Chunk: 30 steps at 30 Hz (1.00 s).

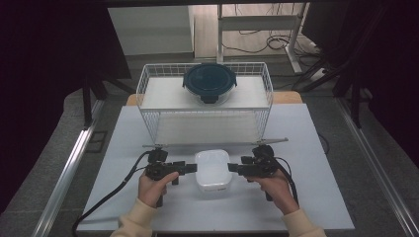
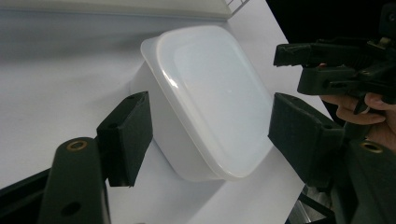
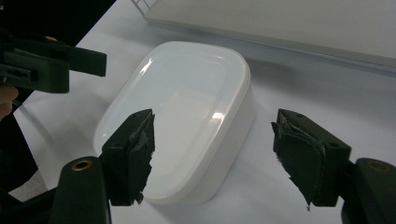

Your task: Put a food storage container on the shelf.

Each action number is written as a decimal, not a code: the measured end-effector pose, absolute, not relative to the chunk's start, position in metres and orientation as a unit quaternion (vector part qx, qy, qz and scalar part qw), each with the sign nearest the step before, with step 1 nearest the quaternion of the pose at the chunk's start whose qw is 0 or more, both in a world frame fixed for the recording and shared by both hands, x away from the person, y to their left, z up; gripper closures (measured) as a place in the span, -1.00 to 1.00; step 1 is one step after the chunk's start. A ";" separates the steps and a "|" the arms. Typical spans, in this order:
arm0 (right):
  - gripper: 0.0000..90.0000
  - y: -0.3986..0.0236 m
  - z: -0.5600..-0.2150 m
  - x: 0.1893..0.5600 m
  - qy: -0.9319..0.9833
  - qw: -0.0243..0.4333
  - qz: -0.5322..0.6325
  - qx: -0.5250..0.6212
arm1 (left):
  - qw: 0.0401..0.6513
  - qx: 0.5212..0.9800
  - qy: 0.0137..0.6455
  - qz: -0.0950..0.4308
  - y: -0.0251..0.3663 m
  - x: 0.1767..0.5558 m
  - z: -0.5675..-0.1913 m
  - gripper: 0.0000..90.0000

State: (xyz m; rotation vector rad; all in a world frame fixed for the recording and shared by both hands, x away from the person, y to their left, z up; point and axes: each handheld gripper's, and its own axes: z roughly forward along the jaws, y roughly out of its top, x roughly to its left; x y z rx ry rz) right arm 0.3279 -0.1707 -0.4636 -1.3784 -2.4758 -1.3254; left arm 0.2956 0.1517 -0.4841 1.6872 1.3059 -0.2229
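I've got both hand-held grippers down at the near middle of the worktop (image 1: pixel 316 163), one each side of the white lidded container (image 1: pixel 213 170)

Left hand-held gripper (image 1: pixel 190 168) comes at the container from its left, tips just at the left wall. In the left gripper view the jaws stand wide, the container (image 2: pixel 205 100) sits between them and a little beyond; left pad (image 2: pixel 126 135) is close beside the container's side, right pad (image 2: pixel 299 135) is off its far edge. I see no pad pressing on it, so nothing gripped

Right hand-held gripper (image 1: pixel 234 168) mirrors it from the right, tips just at the right wall. In the right gripper view the jaws are open at a medium gap with worn, frayed pads (image 3: pixel 135 154); the container (image 3: pixel 182 116) lies ahead, with the left pad over its near lid edge and the right pad out over bare worktop. Can't tell if the left pad touches the lid. Nothing held

Container: white, rounded-rectangle, lid on, sitting flat on the worktop, just near of the wire basket (image 1: pixel 148 81). Each gripper view also catches the opposite gripper past the container

Wire basket is white, standing at the far middle of the worktop, its front edge close behind the container but apart from it. On the basket's upper level sits a round dark-lidded container (image 1: pixel 209 81), well apart from both grippers

My hands hold each gripper by the handle, cables trailing back toward the near edge
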 end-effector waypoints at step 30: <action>0.10 -0.163 -0.492 0.339 -0.775 0.081 -0.420 -0.465 | 0.471 0.676 0.545 -0.153 0.134 0.304 -0.515 0.07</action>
